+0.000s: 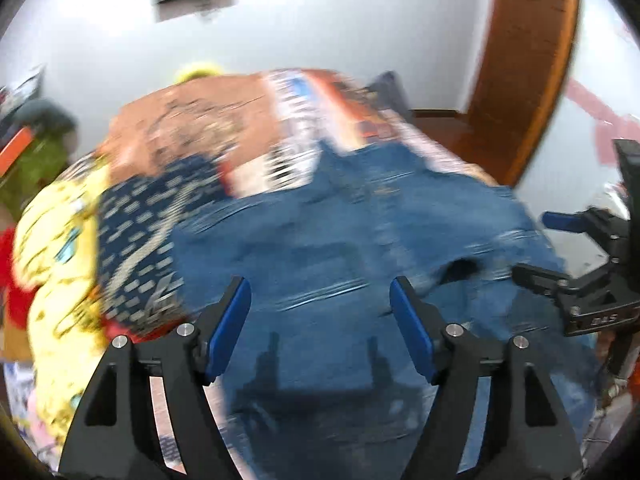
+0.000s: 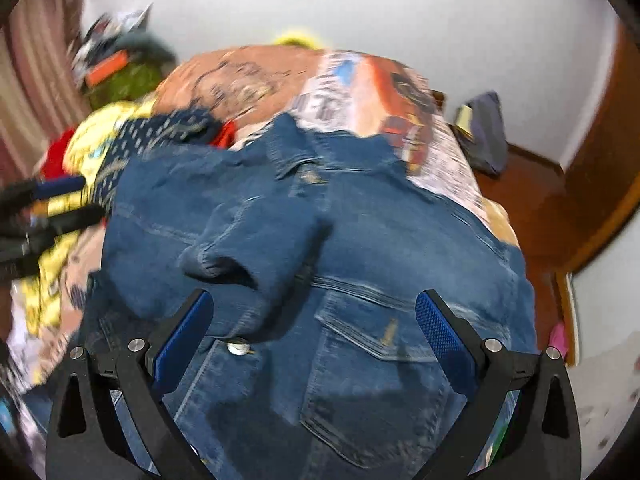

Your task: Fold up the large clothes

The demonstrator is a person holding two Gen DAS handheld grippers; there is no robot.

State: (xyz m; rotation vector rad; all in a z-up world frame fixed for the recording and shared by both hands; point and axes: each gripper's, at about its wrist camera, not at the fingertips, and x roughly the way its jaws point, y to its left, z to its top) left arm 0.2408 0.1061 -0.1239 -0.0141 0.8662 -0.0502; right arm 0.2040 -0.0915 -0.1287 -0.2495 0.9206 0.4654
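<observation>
Left wrist: left gripper [image 1: 320, 300] hangs open and empty over the jacket [image 1: 340, 240] spread on the bed [image 1: 208, 120].

Right wrist: right gripper [image 2: 312, 320] is open too. The denim looks heavy and stiff; grip the folded sleeve [image 2: 256, 240] at its cuff.

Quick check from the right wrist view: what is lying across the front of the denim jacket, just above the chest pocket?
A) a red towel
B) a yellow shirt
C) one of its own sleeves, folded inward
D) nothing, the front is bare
C: a sleeve of the denim jacket lies folded across the front, its cuff opening facing left, above the chest pocket.
</observation>
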